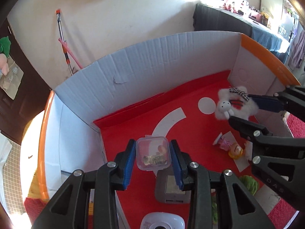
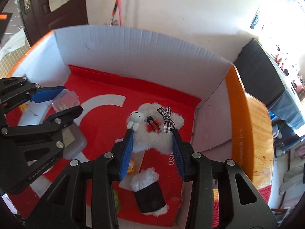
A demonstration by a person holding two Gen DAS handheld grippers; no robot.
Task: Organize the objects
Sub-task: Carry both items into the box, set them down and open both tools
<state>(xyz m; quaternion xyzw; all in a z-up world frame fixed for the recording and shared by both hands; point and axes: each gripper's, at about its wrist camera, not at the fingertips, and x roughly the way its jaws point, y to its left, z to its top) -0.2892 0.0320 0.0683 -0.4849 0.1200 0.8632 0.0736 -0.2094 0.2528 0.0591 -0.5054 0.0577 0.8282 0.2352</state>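
both tongs are loaded over the cardboard box (image 1: 144, 61): the left gripper (image 1: 153, 159) is clamped on a small clear plastic case (image 1: 153, 153) and the right gripper (image 2: 152, 145) pinches a fluffy white hair clip (image 2: 158, 131) with a bunny and checked bow. neither looks set down yet. on the red liner (image 1: 133, 131) a little doll clip (image 1: 231, 147), a grey case (image 1: 172, 189) and a black furry item (image 2: 149, 192) already lie, so i'd judge the sorting partway done.

Mop with red-and-orange handle (image 1: 63, 43) leaned against the cream wall (image 1: 118, 19). Dark wooden door (image 2: 55, 2) stood at left. Dark cloth-draped furniture (image 1: 225, 19) sat at right, near a bright window (image 2: 286, 15). Round wooden table (image 2: 251, 133) had an orange edge.
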